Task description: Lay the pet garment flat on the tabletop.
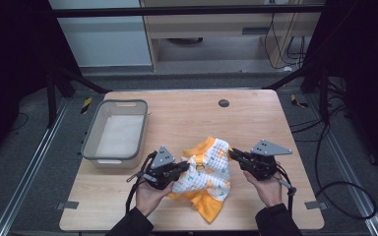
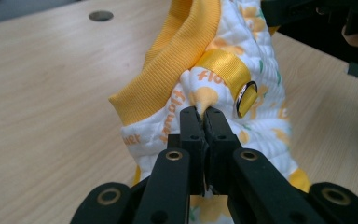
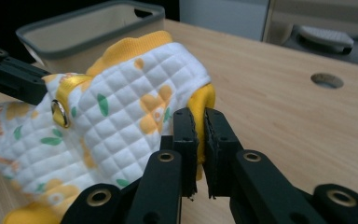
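A: The quilted white garment with orange flower print and yellow ribbed trim (image 1: 205, 173) — where is it?

B: Lower centre of the high view, on the light wooden table (image 1: 187, 115), right of the grey plastic bin (image 1: 114, 130).

A: And the claws?

B: The left gripper (image 2: 201, 116) is clamped on a white fold below the yellow strap with a metal ring (image 2: 245, 97). The right gripper (image 3: 200, 123) pinches the yellow edge, jaws narrow.

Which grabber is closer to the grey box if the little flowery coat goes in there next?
Probably the left gripper. It pinches the coat on the side nearest the grey box. The right gripper grips the far edge, with the coat between it and the box.
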`<state>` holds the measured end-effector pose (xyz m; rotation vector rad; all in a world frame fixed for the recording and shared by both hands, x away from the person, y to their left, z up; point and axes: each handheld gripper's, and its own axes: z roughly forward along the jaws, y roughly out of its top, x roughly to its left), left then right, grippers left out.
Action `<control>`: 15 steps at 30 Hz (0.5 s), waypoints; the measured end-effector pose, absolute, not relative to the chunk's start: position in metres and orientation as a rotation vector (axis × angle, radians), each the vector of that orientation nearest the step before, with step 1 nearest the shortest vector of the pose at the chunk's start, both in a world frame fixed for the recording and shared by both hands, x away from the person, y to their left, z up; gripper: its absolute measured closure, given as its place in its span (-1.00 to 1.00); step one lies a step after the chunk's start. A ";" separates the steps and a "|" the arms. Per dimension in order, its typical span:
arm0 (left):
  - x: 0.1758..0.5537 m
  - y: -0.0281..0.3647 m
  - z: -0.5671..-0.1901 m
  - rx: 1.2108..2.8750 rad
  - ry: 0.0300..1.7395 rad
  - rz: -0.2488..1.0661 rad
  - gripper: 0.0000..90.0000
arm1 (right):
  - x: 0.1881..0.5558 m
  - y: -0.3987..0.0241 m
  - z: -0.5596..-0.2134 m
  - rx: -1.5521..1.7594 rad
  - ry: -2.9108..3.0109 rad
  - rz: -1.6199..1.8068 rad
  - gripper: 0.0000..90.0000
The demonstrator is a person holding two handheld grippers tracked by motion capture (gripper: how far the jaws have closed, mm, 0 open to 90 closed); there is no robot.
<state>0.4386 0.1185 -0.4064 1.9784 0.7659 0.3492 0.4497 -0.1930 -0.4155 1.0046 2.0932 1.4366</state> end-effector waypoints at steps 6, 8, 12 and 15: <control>0.447 0.114 -0.380 1.958 0.755 0.469 0.95 | 0.446 -0.189 -0.398 0.959 1.951 1.502 0.88; 0.453 0.112 -0.373 1.940 0.756 0.511 0.95 | 0.448 -0.188 -0.394 0.948 1.890 1.518 0.88; 0.468 0.106 -0.365 1.894 0.775 0.586 0.94 | 0.456 -0.182 -0.389 0.950 1.771 1.533 0.88; 0.490 0.098 -0.364 1.868 0.809 0.601 0.94 | 0.466 -0.179 -0.389 0.974 1.684 1.501 0.87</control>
